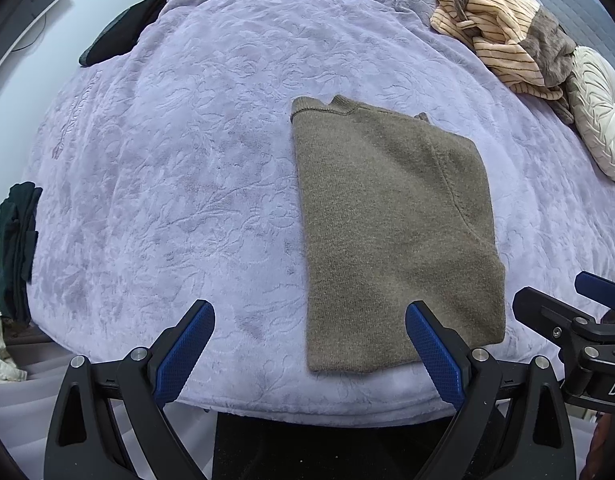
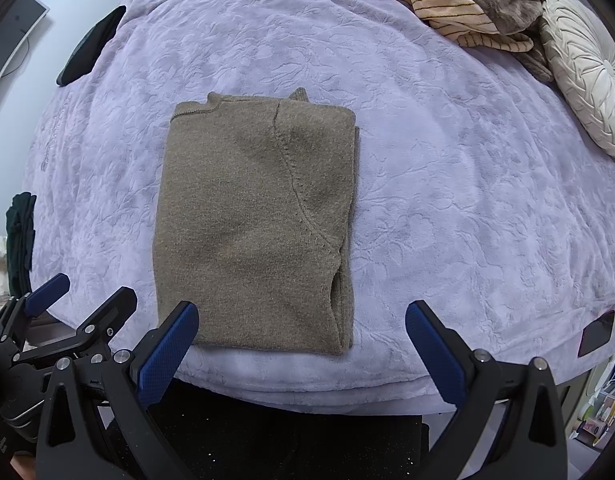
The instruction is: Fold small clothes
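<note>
Folded sweater (image 2: 251, 224), underlayers hidden; striped garment (image 2: 447, 4) cut off

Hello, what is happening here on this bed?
A person holding two grippers is folding clothes on a purple blanket. The brown sweater lies folded into a neat rectangle near the bed's edge. The left gripper and right gripper are both open, holding nothing. A striped garment waits unfolded at the far side.
</note>
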Demonstrator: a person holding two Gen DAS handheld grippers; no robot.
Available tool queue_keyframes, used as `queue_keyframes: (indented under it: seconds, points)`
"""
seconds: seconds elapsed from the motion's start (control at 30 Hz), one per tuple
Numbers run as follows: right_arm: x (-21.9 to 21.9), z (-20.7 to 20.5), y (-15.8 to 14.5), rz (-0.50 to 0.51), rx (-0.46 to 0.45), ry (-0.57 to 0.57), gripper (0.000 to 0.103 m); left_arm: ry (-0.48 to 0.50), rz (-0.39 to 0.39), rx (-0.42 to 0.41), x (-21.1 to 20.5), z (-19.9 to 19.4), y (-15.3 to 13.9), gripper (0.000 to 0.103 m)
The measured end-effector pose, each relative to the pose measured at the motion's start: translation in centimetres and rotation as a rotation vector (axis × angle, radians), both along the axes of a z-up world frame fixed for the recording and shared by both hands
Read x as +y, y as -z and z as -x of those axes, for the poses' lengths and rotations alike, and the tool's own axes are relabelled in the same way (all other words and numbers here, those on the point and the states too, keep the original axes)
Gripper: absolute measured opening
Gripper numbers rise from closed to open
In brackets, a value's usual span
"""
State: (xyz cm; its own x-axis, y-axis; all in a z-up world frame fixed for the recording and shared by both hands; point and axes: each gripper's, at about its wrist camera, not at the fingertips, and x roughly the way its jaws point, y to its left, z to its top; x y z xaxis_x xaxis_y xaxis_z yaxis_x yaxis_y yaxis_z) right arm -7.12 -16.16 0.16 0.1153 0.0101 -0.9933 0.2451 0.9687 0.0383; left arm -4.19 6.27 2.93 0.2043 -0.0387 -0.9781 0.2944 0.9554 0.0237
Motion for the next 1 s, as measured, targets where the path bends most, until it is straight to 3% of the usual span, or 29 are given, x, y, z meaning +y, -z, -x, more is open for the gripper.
queue_keyframes:
  seconds: [1.0]
  points:
    - [0.01,-0.07,0.02,0.0,0.001,0.002,0.103,0.005,-0.012,-0.01,0.11,-0.1,0.17,0.097]
